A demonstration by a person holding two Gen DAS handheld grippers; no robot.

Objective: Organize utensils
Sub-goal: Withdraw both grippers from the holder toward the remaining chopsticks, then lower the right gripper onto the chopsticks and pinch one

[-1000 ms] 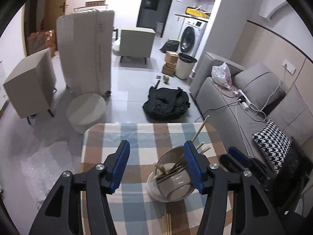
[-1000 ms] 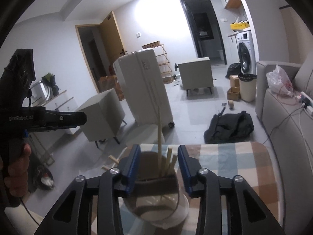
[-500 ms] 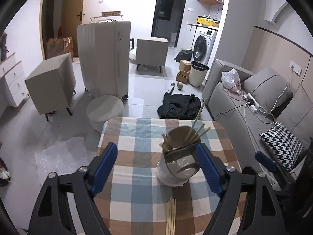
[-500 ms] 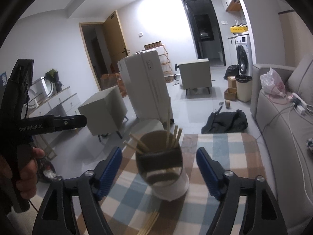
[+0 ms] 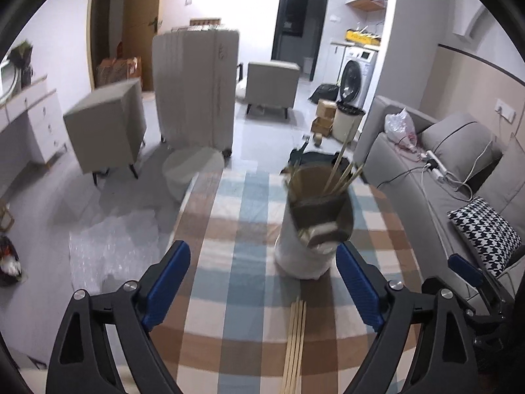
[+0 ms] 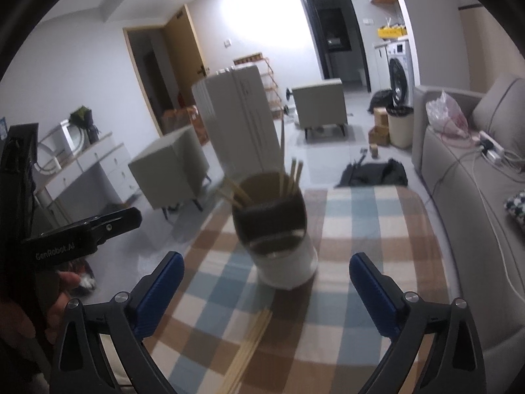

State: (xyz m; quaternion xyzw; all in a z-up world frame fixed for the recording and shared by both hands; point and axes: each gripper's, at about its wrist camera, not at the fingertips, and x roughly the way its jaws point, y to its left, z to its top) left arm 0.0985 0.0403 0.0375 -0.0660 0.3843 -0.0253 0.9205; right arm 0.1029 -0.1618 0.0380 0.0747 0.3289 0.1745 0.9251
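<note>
While both sets of jaws are opening with nothing between them, I read the left gripper [image 5: 259,287] and the right gripper [image 6: 265,290] as released, each hanging just short of the holder [image 5: 311,229] on the checked tablecloth [image 5: 236,229]. That holder stands upright near the table's middle, dark around its upper part and white at the base, with several chopsticks [image 5: 341,174] fanned out of its mouth. A loose bundle of chopsticks [image 5: 295,338] lies flat on the cloth just in front of it, nearest me.

I judge those sticks to be light, stiff and thin (bamboo or pale wood, I can't tell which), so they will likely roll or scissor apart if I pinch them off-centre. I would take the bundle across its middle, pads square to its length. The holder looks ceramic, so heavier and breakable, and top-heavy with sticks leaning out; I would steady it low on the white base if it needs holding.
</note>
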